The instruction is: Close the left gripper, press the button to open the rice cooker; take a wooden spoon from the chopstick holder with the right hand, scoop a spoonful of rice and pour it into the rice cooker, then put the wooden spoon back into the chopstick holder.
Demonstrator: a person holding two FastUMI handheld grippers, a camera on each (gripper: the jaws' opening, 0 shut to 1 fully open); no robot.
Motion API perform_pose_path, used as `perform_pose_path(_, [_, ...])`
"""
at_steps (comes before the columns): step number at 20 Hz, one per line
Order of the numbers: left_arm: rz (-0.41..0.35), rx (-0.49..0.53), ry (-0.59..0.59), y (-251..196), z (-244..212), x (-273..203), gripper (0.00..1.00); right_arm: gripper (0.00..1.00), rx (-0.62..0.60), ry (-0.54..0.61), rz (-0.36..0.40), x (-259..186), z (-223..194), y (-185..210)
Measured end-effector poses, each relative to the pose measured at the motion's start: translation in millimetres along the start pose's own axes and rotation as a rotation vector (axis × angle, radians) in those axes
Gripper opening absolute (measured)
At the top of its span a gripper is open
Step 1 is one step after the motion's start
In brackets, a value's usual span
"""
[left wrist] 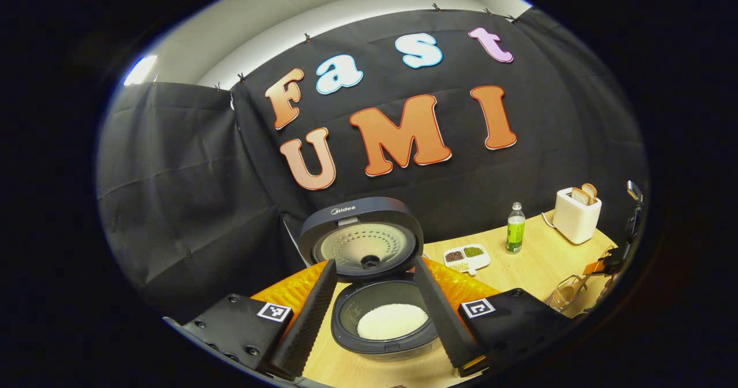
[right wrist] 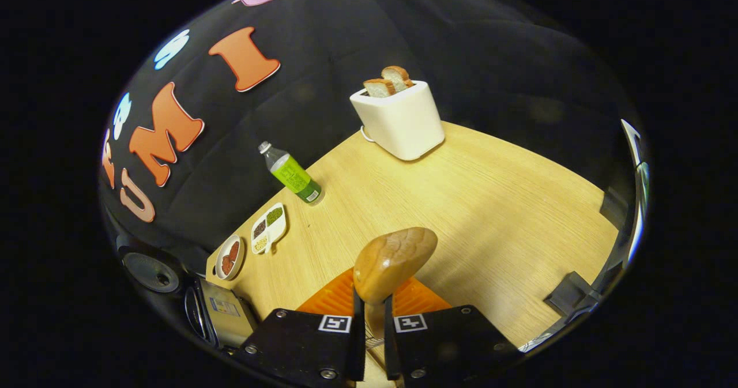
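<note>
Right gripper view, bottom centre: right gripper [right wrist: 369,342] clamps the spoon [right wrist: 392,264], while left gripper [left wrist: 377,319], jaws apart, frames the open cooker [left wrist: 380,296].

brand name "Midea" in pale lettering on the raised dark round lid of the rice cooker [left wrist: 361,232], small print on the green label of the clear plastic bottle [left wrist: 515,229] too small to read
</note>
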State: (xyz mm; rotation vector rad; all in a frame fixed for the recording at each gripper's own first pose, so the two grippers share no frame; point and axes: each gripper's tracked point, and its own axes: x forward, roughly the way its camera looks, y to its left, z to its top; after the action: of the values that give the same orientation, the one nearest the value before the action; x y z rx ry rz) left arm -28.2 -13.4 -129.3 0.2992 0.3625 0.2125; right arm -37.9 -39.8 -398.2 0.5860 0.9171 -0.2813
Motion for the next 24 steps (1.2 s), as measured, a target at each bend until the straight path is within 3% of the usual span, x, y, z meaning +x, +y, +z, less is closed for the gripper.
perform_pose_path(5, [-0.036,-0.041,-0.017,10,-2,10,0.92,0.11,-0.014,0.009,-0.012,-17,3,3])
perform_pose_path(12, [-0.058,-0.081,-0.038,30,-6,24,0.92,0.11,-0.118,-0.144,-0.009,-65,48,27])
perform_pose_path(15, [-0.07,-0.084,-0.053,37,-7,31,0.92,0.11,-0.143,-0.178,0.033,-96,56,45])
perform_pose_path(16, [-0.074,-0.089,-0.057,38,-7,34,0.83,0.11,-0.154,-0.182,0.044,-105,55,52])
perform_pose_path(18, [-0.078,-0.094,-0.061,40,-7,36,0.83,0.11,-0.176,-0.208,0.075,-124,54,65])
perform_pose_path(20, [-0.082,-0.097,-0.057,41,-8,42,1.0,0.11,-0.207,-0.211,0.124,-140,43,85])
perform_pose_path(21, [-0.077,-0.1,-0.057,45,-9,44,0.92,0.11,-0.218,-0.202,0.141,-146,36,92])
perform_pose_path(23, [-0.089,-0.109,-0.054,46,-12,48,1.0,0.11,-0.24,-0.191,0.179,-156,21,109])
perform_pose_path(24, [-0.093,-0.109,-0.054,47,-12,50,0.94,0.11,-0.252,-0.187,0.184,-158,13,113])
